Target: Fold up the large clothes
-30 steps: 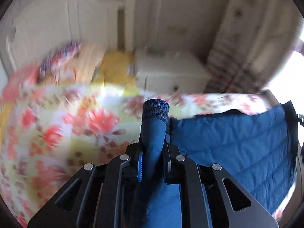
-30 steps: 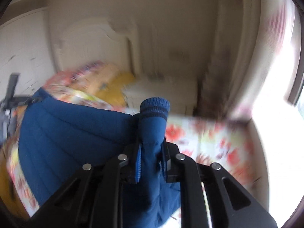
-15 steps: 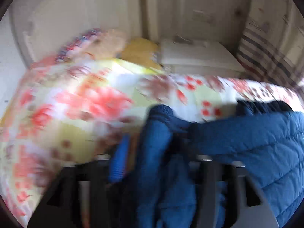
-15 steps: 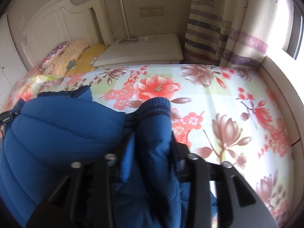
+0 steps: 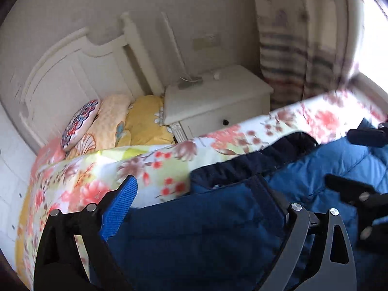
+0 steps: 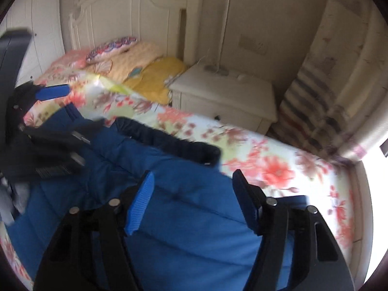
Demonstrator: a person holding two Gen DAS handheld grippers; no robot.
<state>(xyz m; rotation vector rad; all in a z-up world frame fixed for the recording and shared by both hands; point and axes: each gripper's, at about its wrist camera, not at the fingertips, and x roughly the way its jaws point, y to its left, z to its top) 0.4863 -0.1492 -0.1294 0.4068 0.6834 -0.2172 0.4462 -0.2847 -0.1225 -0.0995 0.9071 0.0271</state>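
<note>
Now the blue padded jacket (image 6: 189,208) lies spread on the floral bedspread (image 6: 266,167), its dark ribbed hem (image 6: 169,143) toward the headboard (image 6: 116,14). Both claws hover just over it, jaws opening. The left gripper (image 5: 201,208) stands very wide, the right gripper (image 6: 194,201) about half spread; jacket fabric sits between the fingers of each, though with the blur it seems neither pad presses on it. A white nightstand (image 5: 215,99) stands beside the bed, near striped curtains (image 5: 291,55).
</note>
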